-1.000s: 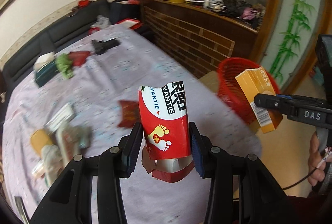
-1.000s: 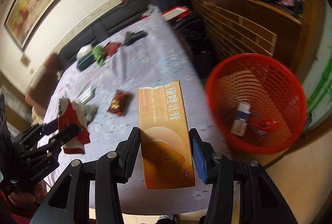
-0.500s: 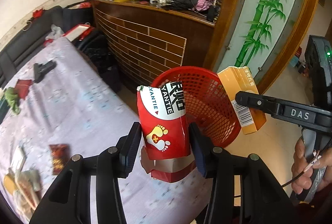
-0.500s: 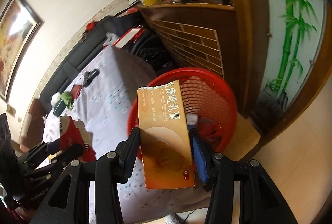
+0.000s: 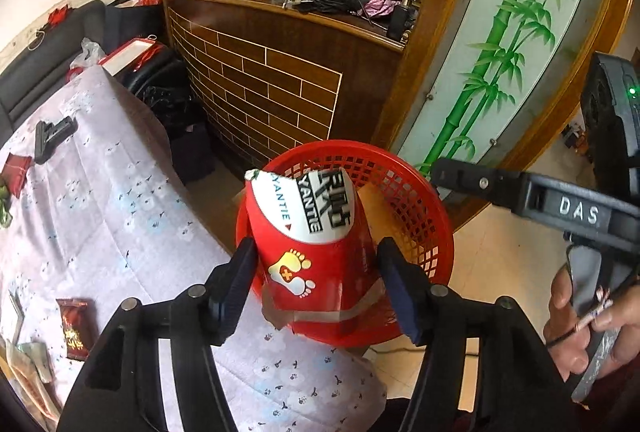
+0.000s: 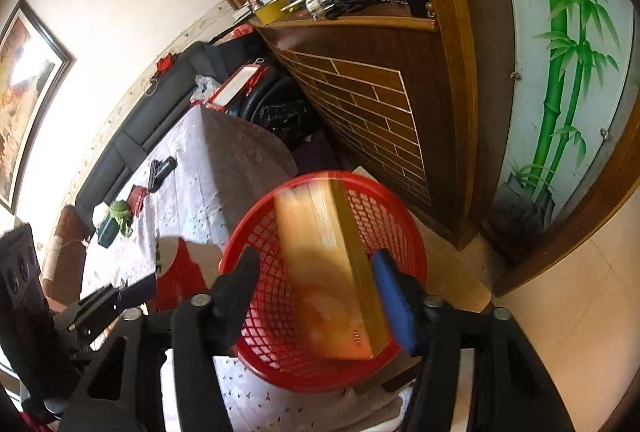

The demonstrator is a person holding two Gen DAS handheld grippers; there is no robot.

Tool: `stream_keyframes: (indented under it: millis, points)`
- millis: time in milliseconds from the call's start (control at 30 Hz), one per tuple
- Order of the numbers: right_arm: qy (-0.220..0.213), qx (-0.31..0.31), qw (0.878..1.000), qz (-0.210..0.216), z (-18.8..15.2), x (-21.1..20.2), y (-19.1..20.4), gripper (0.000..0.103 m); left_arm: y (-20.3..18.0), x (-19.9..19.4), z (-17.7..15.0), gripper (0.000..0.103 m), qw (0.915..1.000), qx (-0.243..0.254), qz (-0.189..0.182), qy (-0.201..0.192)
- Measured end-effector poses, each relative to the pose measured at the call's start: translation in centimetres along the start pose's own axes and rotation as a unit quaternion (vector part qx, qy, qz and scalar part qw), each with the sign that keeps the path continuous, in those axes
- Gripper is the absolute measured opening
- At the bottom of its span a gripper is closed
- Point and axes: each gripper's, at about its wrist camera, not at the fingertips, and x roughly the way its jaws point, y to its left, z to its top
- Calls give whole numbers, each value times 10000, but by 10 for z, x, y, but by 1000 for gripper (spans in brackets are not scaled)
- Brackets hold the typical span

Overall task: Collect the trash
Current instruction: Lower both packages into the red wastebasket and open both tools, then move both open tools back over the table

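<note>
My left gripper [image 5: 318, 280] has opened around a red and white carton [image 5: 312, 248] with a footprint logo; the jaws stand apart from its sides, over the red mesh basket [image 5: 416, 200]. My right gripper [image 6: 316, 292] is open; the orange box [image 6: 328, 272] is blurred and tilted, dropping between the jaws into the red basket [image 6: 256, 348]. The right gripper's finger [image 5: 480, 186] shows in the left wrist view without the box. The red carton [image 6: 180, 280] shows at the left in the right wrist view.
A table with a pale floral cloth [image 5: 100, 216] lies left of the basket, with a red snack packet [image 5: 74, 328], a black object [image 5: 52, 136] and other litter. A wooden brick-pattern counter [image 5: 260, 92] and bamboo panel [image 5: 500, 40] stand behind the basket.
Both grippers moved over the red basket. The right gripper opened and let go of the orange box, which is falling into the basket. The left jaws have widened off the red carton.
</note>
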Motion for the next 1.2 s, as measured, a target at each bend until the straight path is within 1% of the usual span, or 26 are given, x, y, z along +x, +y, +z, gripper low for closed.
stream_keyframes:
  millis: [133, 167, 267, 333, 400, 433, 533, 700, 867, 1000, 1200]
  points:
    - [-65, -14, 10000, -35, 2, -2, 1, 65, 5, -6, -3, 65, 9999, -25, 48, -93]
    - [-73, 4, 10000, -13, 2, -3, 1, 65, 5, -5, -1, 65, 9999, -45, 95, -63]
    - [-110, 93, 9999, 13, 0, -5, 5, 65, 1, -4, 6, 65, 10000, 38, -52, -29]
    - [-189, 141, 9997, -16, -1, -9, 7, 65, 0, -6, 6, 65, 9999, 95, 75, -58]
    - [-255, 146, 9995, -69, -2, -14, 9, 65, 5, -14, -1, 66, 9999, 64, 51, -119]
    - [-263, 135, 9995, -80, -3, -15, 10, 65, 8, -17, -6, 67, 9999, 35, 89, -129]
    - [-299, 121, 9994, -152, -10, -21, 11, 65, 21, -26, -18, 68, 9998, -92, 135, -123]
    - [-97, 138, 9998, -114, -23, -13, 17, 65, 47, -44, -39, 68, 9986, -446, 233, -146]
    - [108, -124, 9999, -5, -36, 0, 46, 65, 74, -63, -65, 68, 9962, -712, 475, -142]
    - [358, -466, 9981, 181, -48, 17, 83, 65, 100, -83, -89, 68, 9930, -917, 726, -192]
    - [813, -1035, 9903, 439, -77, 47, 142, 65, 137, -113, -125, 68, 9857, -1205, 1147, -272]
